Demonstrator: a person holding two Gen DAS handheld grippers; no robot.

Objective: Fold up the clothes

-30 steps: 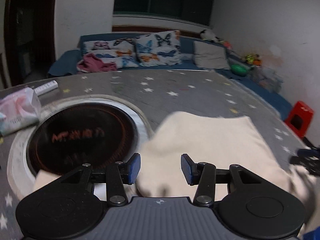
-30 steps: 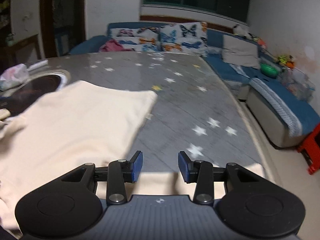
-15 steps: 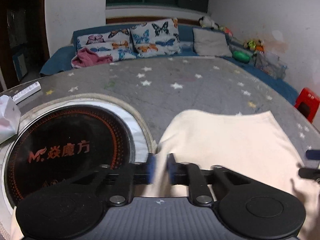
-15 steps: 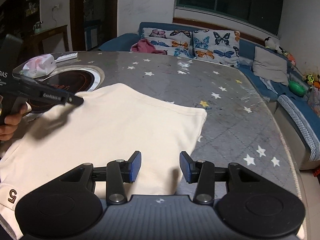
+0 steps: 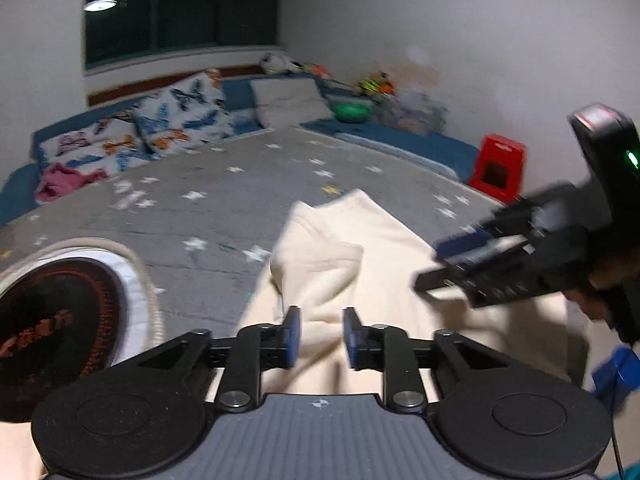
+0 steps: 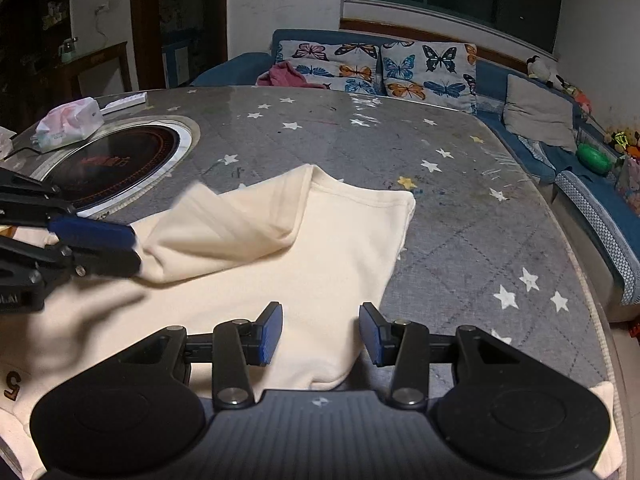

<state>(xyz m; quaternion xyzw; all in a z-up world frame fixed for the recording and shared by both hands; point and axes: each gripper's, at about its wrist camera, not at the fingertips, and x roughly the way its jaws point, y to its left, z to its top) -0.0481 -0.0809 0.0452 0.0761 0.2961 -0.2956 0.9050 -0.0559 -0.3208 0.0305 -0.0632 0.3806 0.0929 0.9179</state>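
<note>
A: Where is the cream knit cotton garment (image 6: 328, 248)?

B: It lies spread on the grey star-patterned round table (image 6: 460, 184), and one far corner flap (image 6: 240, 228) is turned over onto the body. A brown numeral "5" shows at its near left edge.

A: And the grippers?

B: In the right wrist view, the left gripper (image 6: 120, 248) has its blue-padded fingers nearly together at the edge of that flap. In its own view there is a gap between the pads with cloth bunched in it, so I cannot tell whether it has hold of the fabric. The right gripper (image 6: 320, 332) hovers over the near edge, jaws wide apart, holding nothing.

A: What could go wrong?

B: If the left grip is shallow, the flap may slip out and fall crooked. The fold is already rumpled. Dragging sideways could pull the whole garment toward the black round inset cooktop (image 6: 112, 164) just beside it, since nothing pins the near edge. The pink tissue pack (image 6: 70, 122) lies well apart.
</note>
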